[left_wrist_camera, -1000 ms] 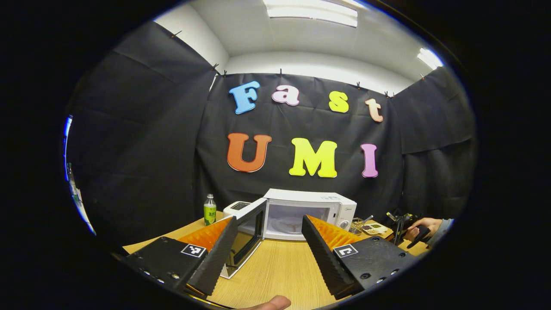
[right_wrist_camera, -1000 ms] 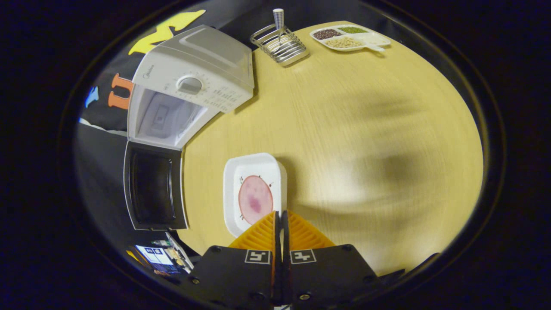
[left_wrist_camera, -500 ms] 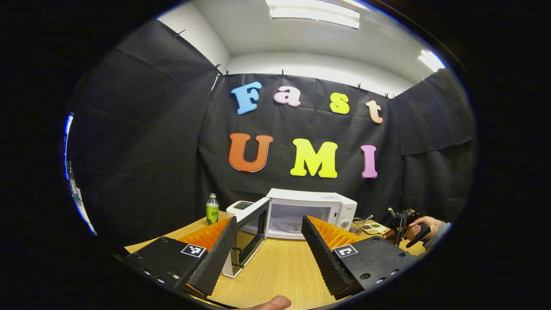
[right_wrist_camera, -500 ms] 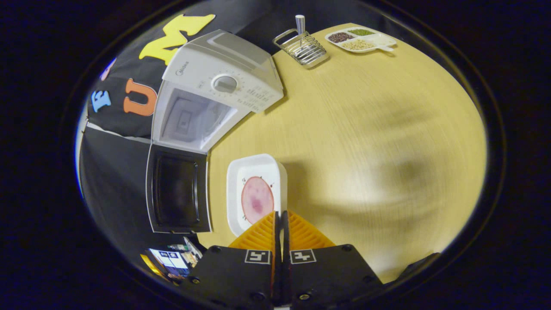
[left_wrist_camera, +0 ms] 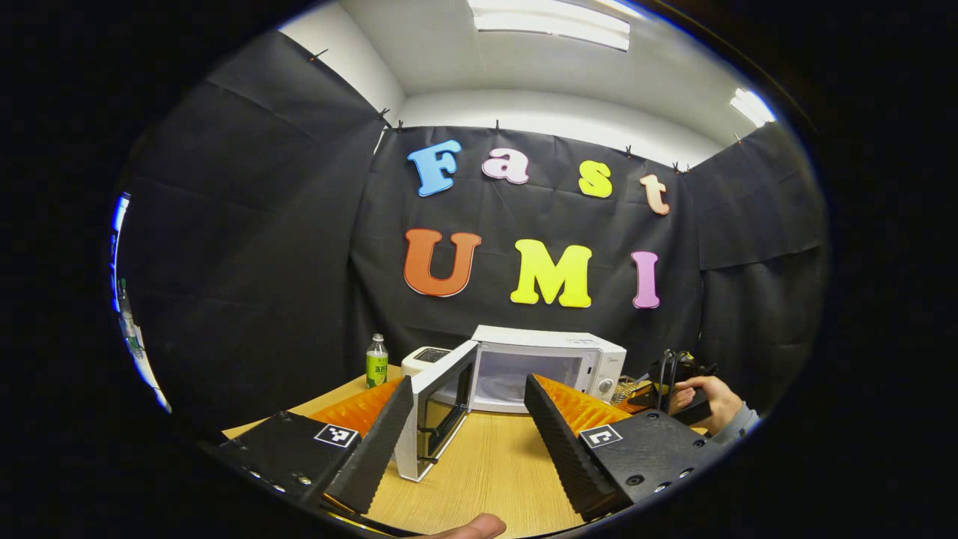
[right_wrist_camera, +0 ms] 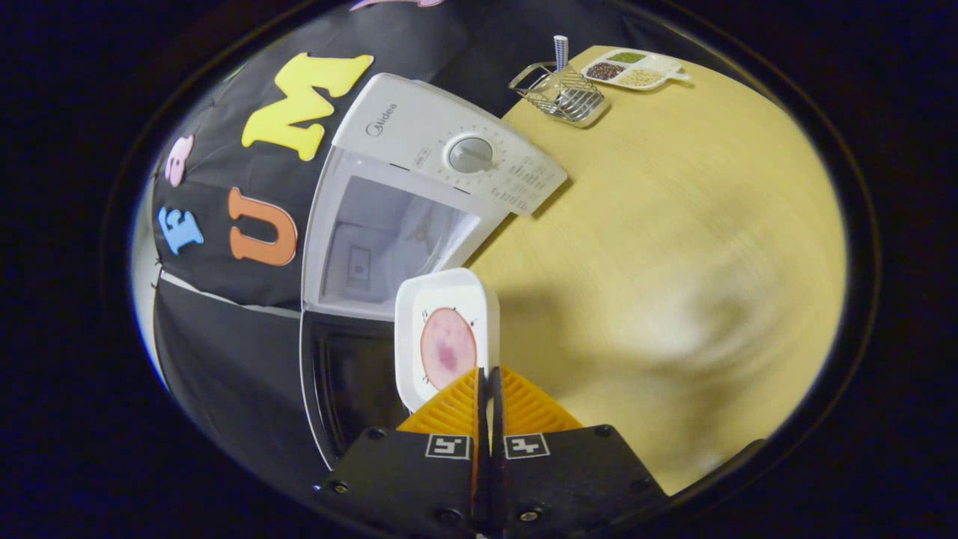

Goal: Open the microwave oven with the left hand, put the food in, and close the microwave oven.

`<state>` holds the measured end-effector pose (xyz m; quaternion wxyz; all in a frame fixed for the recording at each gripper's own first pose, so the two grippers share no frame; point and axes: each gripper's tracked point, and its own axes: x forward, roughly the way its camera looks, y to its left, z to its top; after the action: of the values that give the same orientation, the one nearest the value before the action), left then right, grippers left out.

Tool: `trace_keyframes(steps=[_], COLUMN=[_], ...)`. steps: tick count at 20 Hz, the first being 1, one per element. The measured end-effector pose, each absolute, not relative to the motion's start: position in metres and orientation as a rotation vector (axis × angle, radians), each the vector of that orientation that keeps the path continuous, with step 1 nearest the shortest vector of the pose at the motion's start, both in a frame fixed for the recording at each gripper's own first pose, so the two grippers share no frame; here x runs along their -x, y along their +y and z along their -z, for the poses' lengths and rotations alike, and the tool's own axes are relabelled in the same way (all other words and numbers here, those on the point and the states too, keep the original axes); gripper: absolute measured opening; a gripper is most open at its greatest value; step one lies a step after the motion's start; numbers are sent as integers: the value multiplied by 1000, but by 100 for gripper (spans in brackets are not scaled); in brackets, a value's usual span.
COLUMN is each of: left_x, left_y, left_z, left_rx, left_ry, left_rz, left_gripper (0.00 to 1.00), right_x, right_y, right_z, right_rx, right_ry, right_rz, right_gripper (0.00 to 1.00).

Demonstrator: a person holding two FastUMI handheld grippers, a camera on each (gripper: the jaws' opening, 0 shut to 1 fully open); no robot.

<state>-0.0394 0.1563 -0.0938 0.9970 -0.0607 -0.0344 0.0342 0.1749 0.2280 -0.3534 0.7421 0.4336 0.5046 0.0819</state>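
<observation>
Right tool [right_wrist_camera: 486, 389] clamped on tray [right_wrist_camera: 446, 299] rim, meat slice [right_wrist_camera: 447, 347] inside, just before open microwave [right_wrist_camera: 419, 187] cavity. Left tool [left_wrist_camera: 468, 427] spread apart, near door [left_wrist_camera: 441, 408], above surface [left_wrist_camera: 486, 464].

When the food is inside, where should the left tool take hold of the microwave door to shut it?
Probably the door's free edge, the one farthest from the hinge and swung out toward the left tool. Come from the outer face and push it toward the microwave. A flat panel hinged on one side swings easiest when moved at its far edge; a plain push may do.
</observation>
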Motion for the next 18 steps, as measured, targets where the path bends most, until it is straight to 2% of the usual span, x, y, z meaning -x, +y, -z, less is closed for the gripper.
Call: trace_keyframes(steps=[7,10,15,16,18], left_x=[32,29,26,25,21], left_y=[182,196,211,211,212], left_z=[118,122,120,121,121], left_rx=[130,136,105,97,73], left_ry=[-13,-4,-19,-18,-17], left_rz=[-107,-123,-146,-143,-147], left_gripper=[92,92,92,92,92], right_x=[-222,-246,-283,-291,-308], right_y=[309,337,341,340,343], right_z=[356,348,362,369,383], right_rx=[-1155,-1199,-1222,-1210,-1210], right_ry=[939,865,776,769,779], right_rz=[3,32,161,179,203], right_gripper=[4,4,4,0,4])
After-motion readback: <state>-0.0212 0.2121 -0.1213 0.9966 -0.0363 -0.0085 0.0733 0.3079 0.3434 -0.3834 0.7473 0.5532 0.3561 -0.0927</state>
